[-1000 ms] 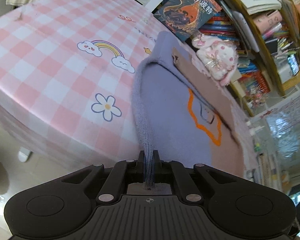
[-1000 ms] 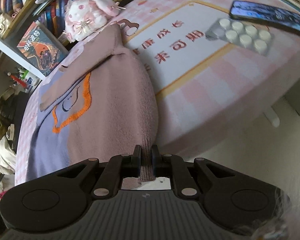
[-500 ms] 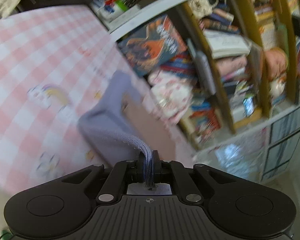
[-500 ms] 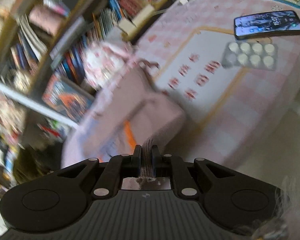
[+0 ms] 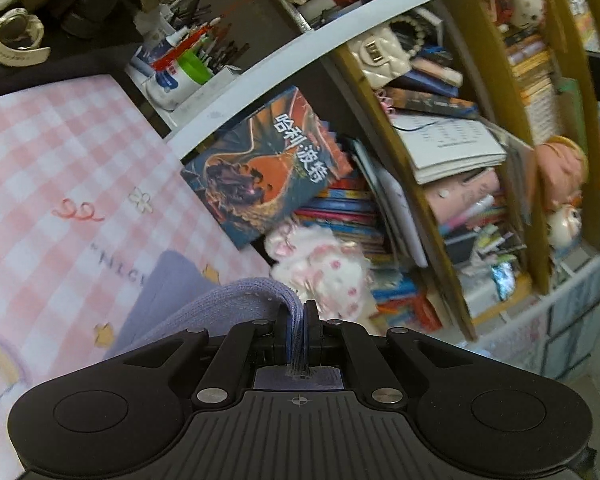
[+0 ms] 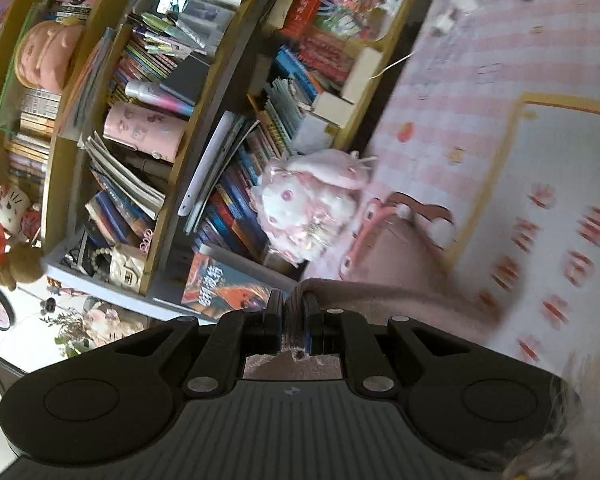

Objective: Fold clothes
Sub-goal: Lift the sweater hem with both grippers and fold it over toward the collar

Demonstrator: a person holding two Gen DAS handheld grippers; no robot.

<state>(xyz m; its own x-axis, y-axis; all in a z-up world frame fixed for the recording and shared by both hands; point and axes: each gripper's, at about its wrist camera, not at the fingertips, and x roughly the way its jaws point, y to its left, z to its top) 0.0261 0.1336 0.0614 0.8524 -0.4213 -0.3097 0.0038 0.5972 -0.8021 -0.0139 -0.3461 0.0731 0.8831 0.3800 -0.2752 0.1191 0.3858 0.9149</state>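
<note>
left gripper [image 5: 296, 322] pinching the lilac edge of the sweater [image 5: 236, 300] | right gripper [image 6: 292, 316] pinching its pinkish-brown edge [image 6: 384, 292], sweater trailing ahead onto the gingham bench [image 5: 60, 168] | imo keeping both corners level, laying hem flat short of the plush bunny [image 6: 308, 208]

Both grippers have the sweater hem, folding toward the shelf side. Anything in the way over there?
Possibly: a plush toy sits on the table just beyond the sweater, against the bookshelf. Left gripper and right gripper are both clamped on fabric.

Even daylight, fisheye bending, motion blur
</note>
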